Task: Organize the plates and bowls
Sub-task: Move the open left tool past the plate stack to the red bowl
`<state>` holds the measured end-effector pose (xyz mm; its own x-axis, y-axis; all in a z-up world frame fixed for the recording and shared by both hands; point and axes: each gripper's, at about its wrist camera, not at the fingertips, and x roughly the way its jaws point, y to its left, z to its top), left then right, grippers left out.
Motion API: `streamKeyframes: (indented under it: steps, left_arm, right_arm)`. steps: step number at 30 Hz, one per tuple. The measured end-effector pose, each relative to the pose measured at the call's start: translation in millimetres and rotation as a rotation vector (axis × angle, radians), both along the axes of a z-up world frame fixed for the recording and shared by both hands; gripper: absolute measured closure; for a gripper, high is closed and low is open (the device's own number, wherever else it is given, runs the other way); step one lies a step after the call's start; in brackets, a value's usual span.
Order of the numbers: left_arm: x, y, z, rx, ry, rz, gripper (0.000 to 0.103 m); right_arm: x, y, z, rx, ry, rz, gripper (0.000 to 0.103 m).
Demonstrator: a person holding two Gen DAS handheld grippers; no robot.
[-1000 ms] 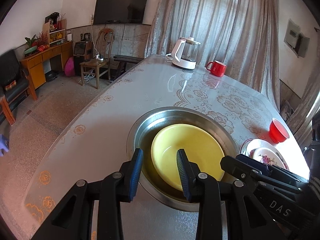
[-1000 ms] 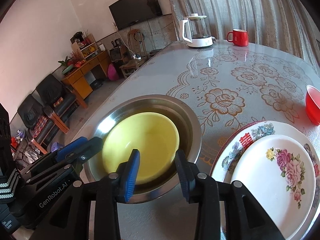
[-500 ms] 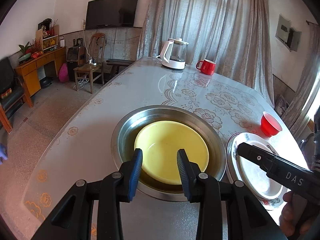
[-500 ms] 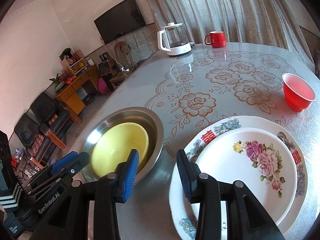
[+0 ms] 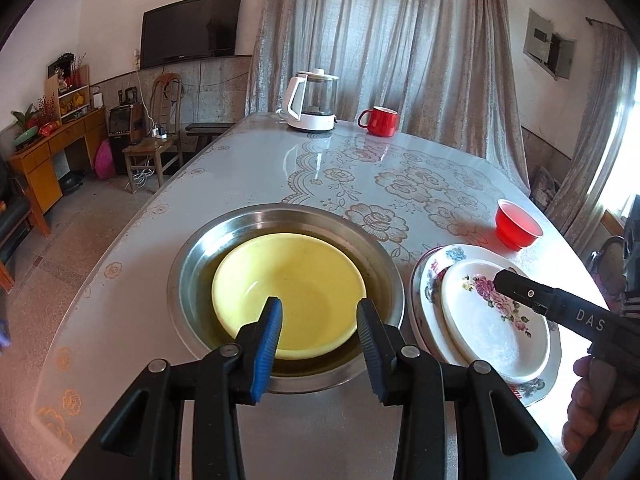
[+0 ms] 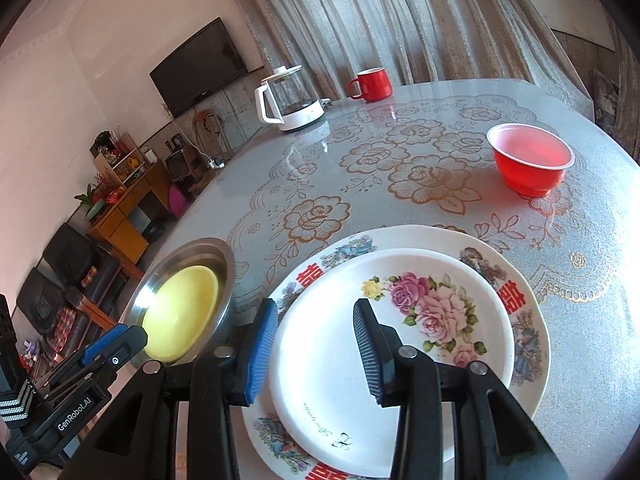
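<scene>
Floral-cloth table [image 5: 400, 184] carries steel basin [image 5: 192, 268] containing yellow bowl [image 5: 288, 288]. Just right of basin: small rose plate [image 6: 380, 320] stacked on larger plate [image 6: 528, 344]. Red bowl [image 6: 530, 164] sits apart. Left gripper [image 5: 318, 322] above yellow bowl, right gripper [image 6: 316, 342] above rose plate; both jaws parted, holding nothing.

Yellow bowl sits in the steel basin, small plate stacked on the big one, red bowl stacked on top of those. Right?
Not quite. The red bowl stands alone on the table, apart from the plates, as the right wrist view shows. The rest holds.
</scene>
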<state>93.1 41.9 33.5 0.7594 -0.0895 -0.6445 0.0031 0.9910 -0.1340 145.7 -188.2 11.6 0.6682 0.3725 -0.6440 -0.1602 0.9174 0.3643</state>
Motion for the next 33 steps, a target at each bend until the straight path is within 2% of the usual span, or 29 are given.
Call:
streamKeyframes:
  steps: [11, 15, 22, 25, 28, 31, 33]
  left_arm:
    - [11.9, -31.5, 6.7, -0.029, 0.037, -0.106, 0.063]
    - [16.8, -50.6, 11.8, -0.03, 0.03, -0.173, 0.063]
    - [38.5, -87.9, 15.8, -0.039, 0.06, -0.277, 0.062]
    - [51.8, -102.0, 17.1, -0.078, 0.079, -0.303, 0.051]
    - [70.8, -117.4, 17.8, -0.14, 0.129, -0.324, 0.051]
    - [90.0, -135.8, 19.6, -0.151, 0.15, -0.321, 0.051]
    - [102.3, -147.9, 20.0, -0.188, 0.172, -0.36, 0.052]
  right_arm:
    - [-2.0, -68.1, -5.8, 0.056, 0.015, -0.171, 0.064]
    - [-4.0, -97.3, -8.6, 0.086, 0.014, -0.25, 0.064]
    - [-2.5, -133.1, -19.8, 0.12, 0.036, -0.317, 0.064]
    - [2.9, -146.0, -21.2, 0.135, 0.04, -0.327, 0.064]
    - [8.9, -159.8, -18.4, 0.153, 0.026, -0.349, 0.064]
    - [18.9, -175.7, -15.1, 0.169, 0.014, -0.374, 0.064]
    - [26.6, -187.5, -14.5, 0.201, 0.01, -0.383, 0.064]
